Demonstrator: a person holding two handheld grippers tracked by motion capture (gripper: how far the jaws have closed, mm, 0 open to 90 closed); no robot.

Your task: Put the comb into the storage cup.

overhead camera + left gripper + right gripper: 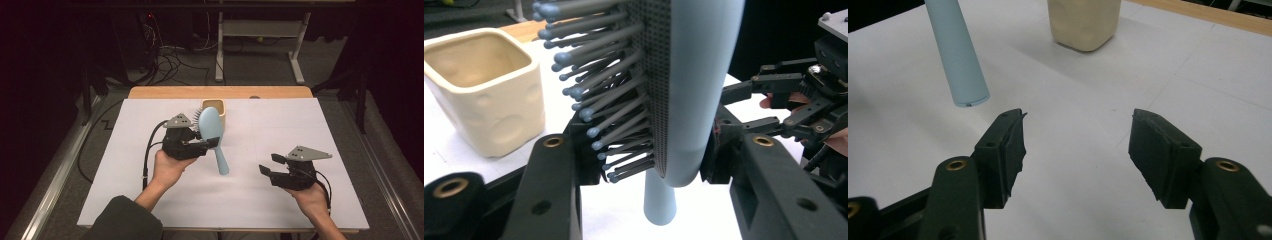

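Left gripper [212, 142] is clamped on the blue hairbrush [214, 136] at the base of its head, handle hanging free, just in front of the cream cup [216, 111]. Right gripper [267, 165], jaws wide and empty, sits well right of the cup. Recommend keeping the clamp firm and the brush steady; open white table [150, 200] surrounds the cup, its rim being the only nearby obstruction.

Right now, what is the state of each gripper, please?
Left gripper: shut on the blue hairbrush, at the base of its head.
Right gripper: open, holding nothing.
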